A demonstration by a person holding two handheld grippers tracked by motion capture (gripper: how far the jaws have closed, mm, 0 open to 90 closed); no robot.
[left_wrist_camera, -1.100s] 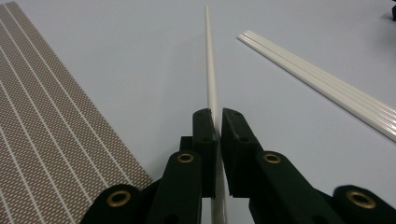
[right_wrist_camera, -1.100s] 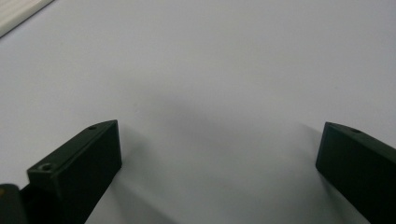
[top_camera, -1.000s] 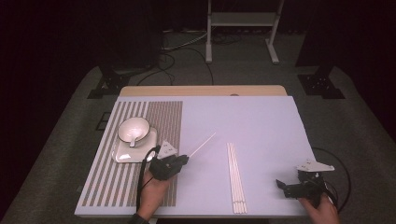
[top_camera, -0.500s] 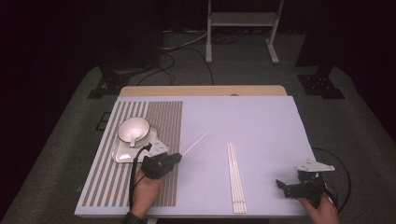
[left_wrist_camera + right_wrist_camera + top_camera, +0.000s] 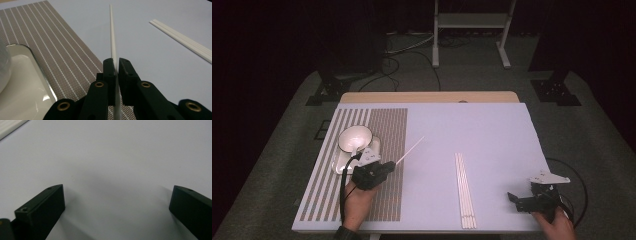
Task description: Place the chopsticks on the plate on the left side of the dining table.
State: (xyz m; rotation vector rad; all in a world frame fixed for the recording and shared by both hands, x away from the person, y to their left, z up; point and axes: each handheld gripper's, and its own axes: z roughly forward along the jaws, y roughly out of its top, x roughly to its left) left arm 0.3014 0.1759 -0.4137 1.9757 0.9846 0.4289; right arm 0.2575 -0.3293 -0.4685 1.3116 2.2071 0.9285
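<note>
In the high view, a single white stick [image 5: 411, 148] is held at its near end by the left tongs [image 5: 384, 167], just beside the right edge of the striped mat [image 5: 377, 125]. Its long axis runs up and to the right, away from the hand, with the far tip over the pale tabletop [image 5: 482, 130]. A white bowl [image 5: 354, 138] is seen on a small tray [image 5: 341, 162] on the mat, just behind and left of these tongs. A row of similar sticks [image 5: 463, 190] lies well to the right, between the two hands, lengthwise away from the person. The right tongs [image 5: 518, 199] rest low near the bottom right corner, somewhat nearer to that row than the left tongs are.

In the left gripper view, the jaws are seen pinched narrowly on the stick [image 5: 113, 45], which points straight ahead. The tray [image 5: 27, 82] lies to the left, the row [image 5: 185, 41] to the upper right.

In the right gripper view, the jaws are spread wide and empty over the bare tabletop [image 5: 120, 165]; the end of the row [image 5: 8, 127] is glimpsed at the upper left.
</note>
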